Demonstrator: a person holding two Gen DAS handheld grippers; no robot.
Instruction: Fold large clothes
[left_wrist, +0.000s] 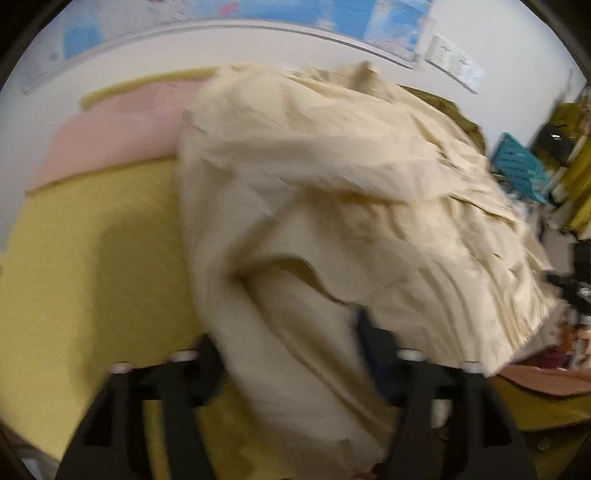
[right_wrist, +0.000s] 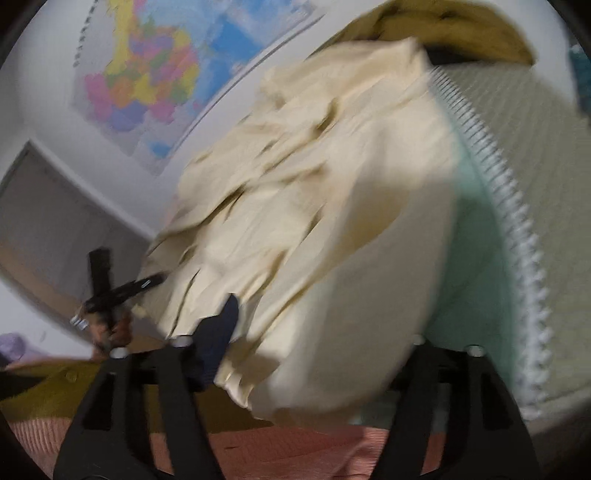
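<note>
A large cream garment (left_wrist: 332, 184) lies crumpled in a heap on the yellow bed sheet (left_wrist: 92, 258). In the left wrist view a thick roll of it fills the wide gap of my left gripper (left_wrist: 291, 350), touching both fingers. In the right wrist view the same garment (right_wrist: 314, 184) bulges between the fingers of my right gripper (right_wrist: 317, 339). It presses on the dark left pad (right_wrist: 221, 325) and hides the right fingertip. Both views are blurred. The left gripper (right_wrist: 122, 284) shows small at the garment's far edge, held by a hand (right_wrist: 118, 328).
A pink pillow (left_wrist: 110, 136) lies against the white wall. A teal basket (left_wrist: 521, 166) and clutter stand beyond the bed at the right. A pale green mat with a white fringe (right_wrist: 517, 184) lies beside the garment, a salmon blanket (right_wrist: 277, 450) near me. A coloured map (right_wrist: 147, 74) hangs on the wall.
</note>
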